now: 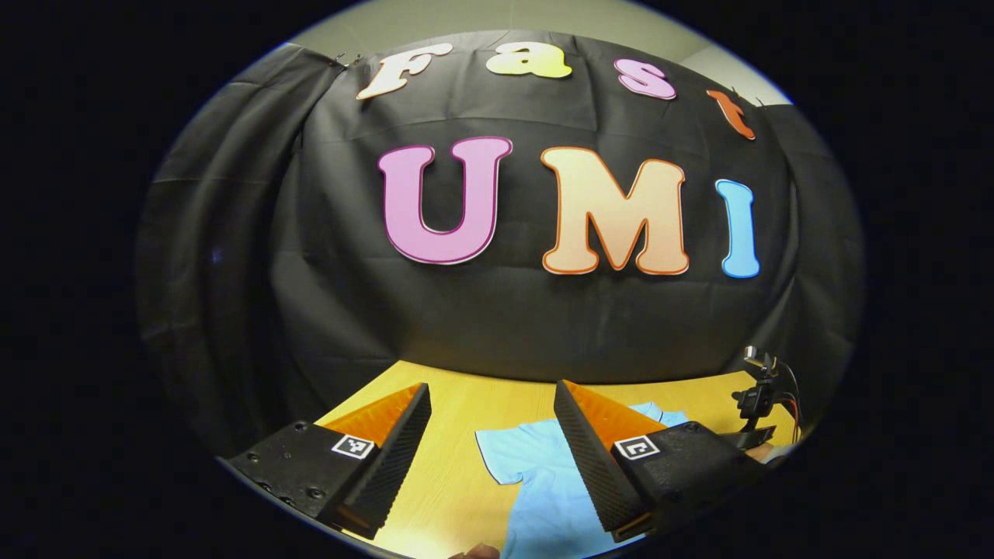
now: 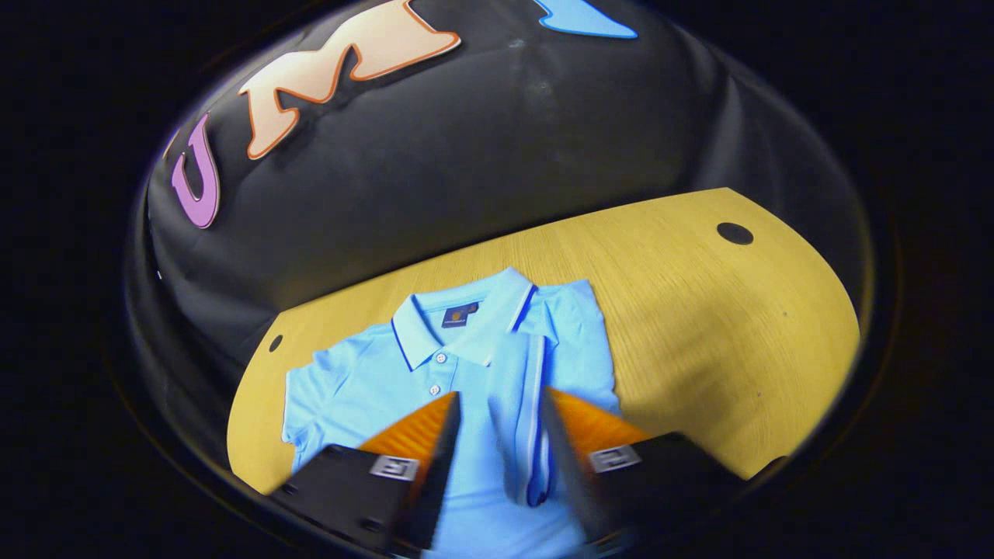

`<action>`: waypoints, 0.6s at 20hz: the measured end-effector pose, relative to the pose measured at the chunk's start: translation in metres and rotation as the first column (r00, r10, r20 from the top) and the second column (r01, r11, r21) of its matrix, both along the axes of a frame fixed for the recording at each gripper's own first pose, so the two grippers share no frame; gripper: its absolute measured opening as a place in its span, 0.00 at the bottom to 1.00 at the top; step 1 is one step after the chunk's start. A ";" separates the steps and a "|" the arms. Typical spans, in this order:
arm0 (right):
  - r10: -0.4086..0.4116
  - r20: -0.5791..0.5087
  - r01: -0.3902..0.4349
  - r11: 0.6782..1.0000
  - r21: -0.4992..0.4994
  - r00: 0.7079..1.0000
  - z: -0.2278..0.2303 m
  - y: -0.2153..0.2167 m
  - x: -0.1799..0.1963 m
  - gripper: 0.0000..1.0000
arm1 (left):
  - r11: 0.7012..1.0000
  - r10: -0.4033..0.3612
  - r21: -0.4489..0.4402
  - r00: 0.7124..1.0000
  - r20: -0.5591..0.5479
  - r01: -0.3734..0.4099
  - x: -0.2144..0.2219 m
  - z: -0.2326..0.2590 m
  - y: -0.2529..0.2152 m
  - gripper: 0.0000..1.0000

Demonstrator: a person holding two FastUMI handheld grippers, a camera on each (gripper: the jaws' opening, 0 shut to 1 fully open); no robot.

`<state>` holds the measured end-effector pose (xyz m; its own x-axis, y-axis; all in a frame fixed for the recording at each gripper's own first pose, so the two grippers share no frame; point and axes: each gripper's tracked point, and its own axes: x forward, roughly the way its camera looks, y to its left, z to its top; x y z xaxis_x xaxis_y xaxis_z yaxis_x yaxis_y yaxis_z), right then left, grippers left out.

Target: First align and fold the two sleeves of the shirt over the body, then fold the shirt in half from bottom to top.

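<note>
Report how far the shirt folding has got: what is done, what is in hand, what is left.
Done: one sleeve of the light blue shirt already lies folded over the body. In hand: the right tool is open over that folded sleeve, gripping nothing; the left tool is open above the table, near the other sleeve. Left: that sleeve is spread flat, and the bottom-to-top fold is not started.

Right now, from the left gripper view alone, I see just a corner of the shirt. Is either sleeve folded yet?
Observer: Yes. In the right gripper view, one folded sleeve lies over the body of the shirt.
Operator: And the other?
Observer: The other sleeve is spread flat on the table.
Operator: Is the right tool gripping?
Observer: No. The right tool is open, with its fingers either side of that fold.
</note>
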<state>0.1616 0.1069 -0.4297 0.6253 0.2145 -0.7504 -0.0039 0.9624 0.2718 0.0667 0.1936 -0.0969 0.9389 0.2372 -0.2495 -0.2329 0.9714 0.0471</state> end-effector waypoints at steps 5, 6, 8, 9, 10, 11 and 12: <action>0.066 0.062 -0.063 0.997 -0.050 0.996 0.035 -0.009 -0.011 0.93 | 1.000 0.012 -0.026 0.999 -0.035 -0.013 0.011 -0.027 0.010 0.96; 0.073 0.076 -0.069 0.996 -0.055 0.994 0.044 -0.012 -0.015 0.93 | 0.999 0.007 -0.032 0.999 -0.047 -0.009 0.015 -0.034 0.011 0.95; 0.079 0.104 -0.072 0.995 -0.072 0.991 0.062 -0.021 -0.025 0.98 | 0.999 -0.006 -0.050 0.998 -0.068 0.002 0.026 -0.050 0.010 0.95; 0.084 0.114 -0.076 0.994 -0.074 0.990 0.071 -0.026 -0.032 0.93 | 0.998 -0.011 -0.063 0.997 -0.077 0.006 0.031 -0.057 0.010 0.95; 0.087 0.124 -0.077 0.994 -0.080 0.989 0.078 -0.030 -0.040 0.98 | 0.997 -0.013 -0.075 0.996 -0.089 0.006 0.037 -0.066 0.010 0.95; 0.092 0.133 -0.080 0.992 -0.093 0.987 0.084 -0.037 -0.048 0.98 | 0.996 -0.016 -0.088 0.995 -0.103 0.007 0.042 -0.074 0.008 0.95; 0.101 0.133 -0.086 0.990 -0.112 0.986 0.086 -0.044 -0.058 0.98 | 0.996 -0.020 -0.094 0.993 -0.117 0.009 0.048 -0.085 0.008 0.95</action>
